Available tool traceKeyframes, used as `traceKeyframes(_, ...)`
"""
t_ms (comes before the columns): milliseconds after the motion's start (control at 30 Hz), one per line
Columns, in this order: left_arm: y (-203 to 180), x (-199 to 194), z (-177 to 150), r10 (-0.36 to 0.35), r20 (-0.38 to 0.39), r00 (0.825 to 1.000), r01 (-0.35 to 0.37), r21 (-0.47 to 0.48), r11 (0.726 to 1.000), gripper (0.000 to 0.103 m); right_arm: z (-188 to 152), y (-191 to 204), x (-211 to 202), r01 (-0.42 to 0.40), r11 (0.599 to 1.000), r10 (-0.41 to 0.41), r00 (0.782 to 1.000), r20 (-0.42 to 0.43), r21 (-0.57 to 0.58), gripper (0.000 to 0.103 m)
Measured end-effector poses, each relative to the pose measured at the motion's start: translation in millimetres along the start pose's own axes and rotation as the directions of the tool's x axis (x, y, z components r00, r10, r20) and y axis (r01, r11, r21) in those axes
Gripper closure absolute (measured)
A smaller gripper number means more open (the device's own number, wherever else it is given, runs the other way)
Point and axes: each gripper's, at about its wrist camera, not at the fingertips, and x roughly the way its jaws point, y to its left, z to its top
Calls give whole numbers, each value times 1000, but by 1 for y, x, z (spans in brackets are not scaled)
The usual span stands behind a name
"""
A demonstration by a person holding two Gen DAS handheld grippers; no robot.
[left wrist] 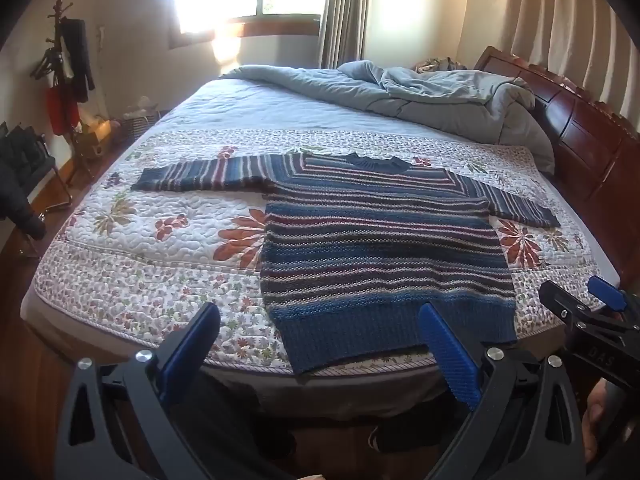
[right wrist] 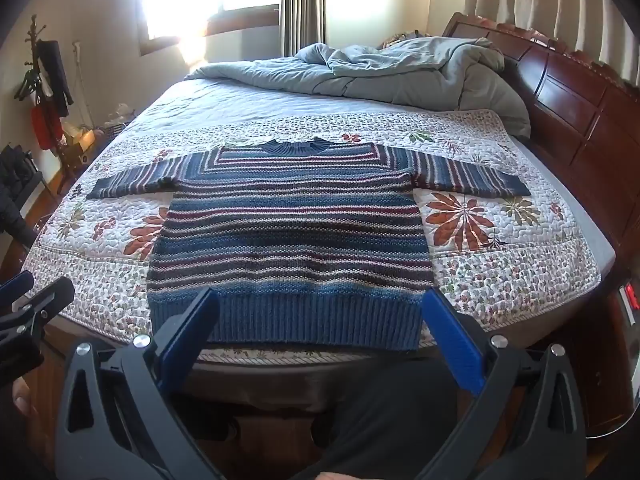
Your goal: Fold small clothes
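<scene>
Both fingers [right wrist: 452,332] short of sweater [right wrist: 288,232]

Left hand-held gripper [left wrist: 320,344] and right hand-held gripper [right wrist: 320,328] both tilt downward, jaws spread wide, empty.

Striped knit sweater [right wrist: 292,232], spread flat, sleeves out, on quilt [right wrist: 500,272]

A home bedroom is shown by a wooden-headboard bed [right wrist: 568,92], a rumpled duvet [right wrist: 400,68], curtains [left wrist: 344,12] and a coat stand [left wrist: 64,60].
</scene>
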Motion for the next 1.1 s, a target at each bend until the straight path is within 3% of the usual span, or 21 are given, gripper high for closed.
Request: traceKeyframes(1100,8,-4,2,25,12,1000,-25,1,1000,4,5,-1,0,-1,1000,1,1000,0,-4,3)
